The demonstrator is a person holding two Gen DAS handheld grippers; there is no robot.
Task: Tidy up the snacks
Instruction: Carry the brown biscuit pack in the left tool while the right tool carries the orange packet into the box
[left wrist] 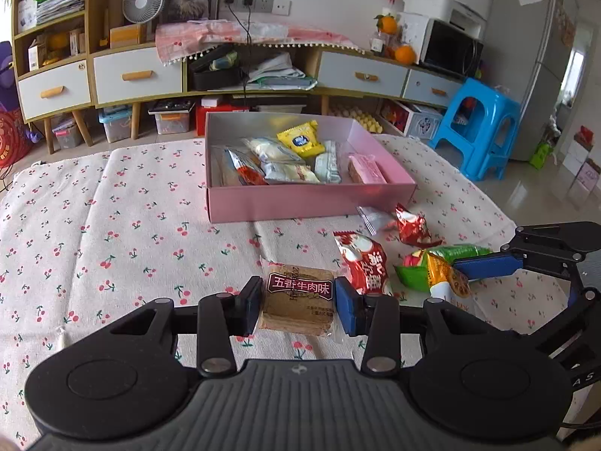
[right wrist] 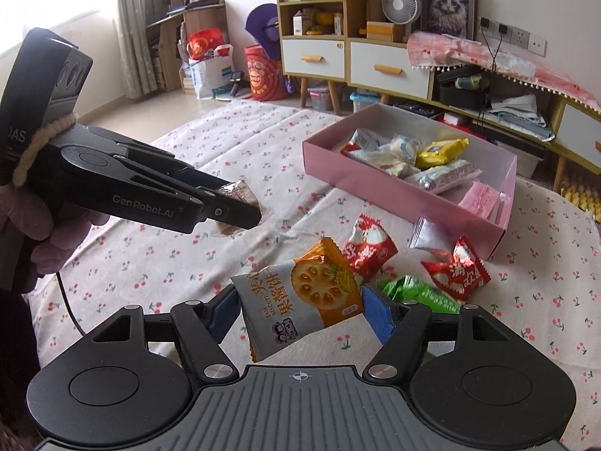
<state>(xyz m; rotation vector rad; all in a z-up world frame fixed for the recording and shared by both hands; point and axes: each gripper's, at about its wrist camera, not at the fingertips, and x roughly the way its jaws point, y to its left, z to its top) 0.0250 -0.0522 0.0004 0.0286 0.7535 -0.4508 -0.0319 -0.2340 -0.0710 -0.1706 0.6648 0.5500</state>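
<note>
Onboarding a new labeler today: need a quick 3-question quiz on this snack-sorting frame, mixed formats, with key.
1. True or false: the pink box already holds several snacks.
2. Multiple choice: the left gripper is shut on
A. a brown biscuit pack
B. a green packet
C. nothing
3. Fill in: the right gripper holds the ____ jam biscuit packet.

Key:
1. true
2. A
3. orange

Also loose on the cherry-print cloth: two red packets.
</note>
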